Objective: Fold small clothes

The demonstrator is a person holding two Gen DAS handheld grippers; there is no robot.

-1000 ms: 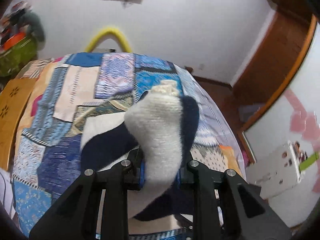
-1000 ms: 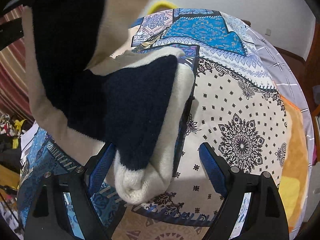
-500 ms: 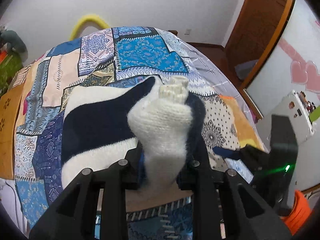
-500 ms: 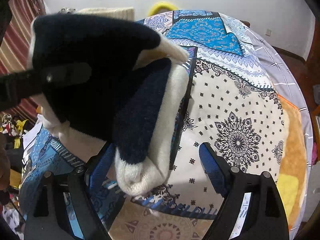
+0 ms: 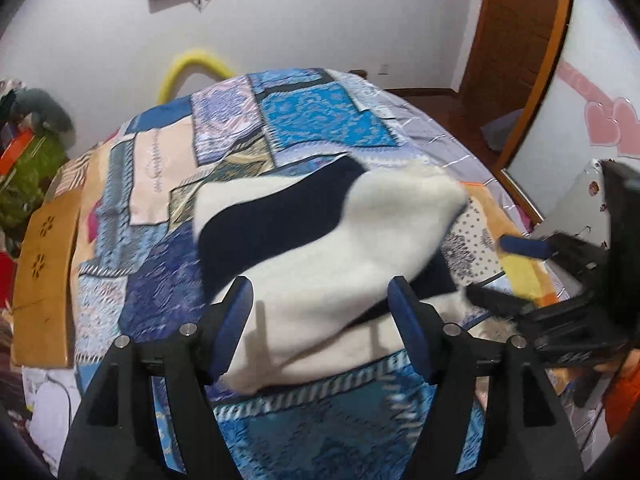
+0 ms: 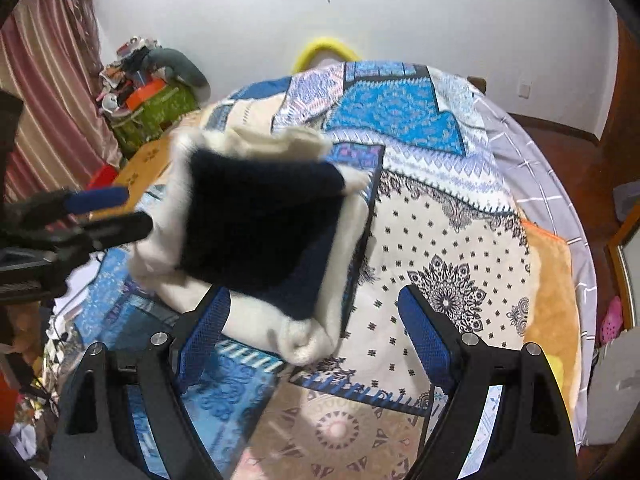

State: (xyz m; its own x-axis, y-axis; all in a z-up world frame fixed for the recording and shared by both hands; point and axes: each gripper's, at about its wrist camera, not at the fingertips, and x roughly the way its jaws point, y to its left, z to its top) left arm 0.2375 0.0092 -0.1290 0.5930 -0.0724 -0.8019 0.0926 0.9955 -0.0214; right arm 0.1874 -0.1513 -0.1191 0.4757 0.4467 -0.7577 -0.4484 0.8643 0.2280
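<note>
A cream and navy striped knit garment (image 5: 328, 248) lies folded over on the patchwork bedspread (image 5: 320, 120). My left gripper (image 5: 320, 320) hangs just above its near edge. Its jaws are opening; the cloth lies between them but the pads (image 5: 236, 312) do not press it. In the right wrist view the same garment (image 6: 256, 224) sits left of centre, blurred, with my left gripper (image 6: 100, 216) at its left side. My right gripper (image 6: 316, 320) stands open; the garment's corner is by its left finger, and nothing is gripped. The left wrist view shows it (image 5: 504, 272) right of the garment.
A wooden board (image 5: 44, 272) lies along the bed's left edge. A yellow tube (image 5: 196, 64) arches behind the bed. A wooden door (image 5: 516, 40) stands at the right. Clutter on a green box (image 6: 152, 92) and a striped curtain (image 6: 48, 80) are at the left.
The left jaws went from shut on a bunched fold of the garment to wide apart, and the fold dropped flat onto the bed. The right gripper rose away from the garment.
</note>
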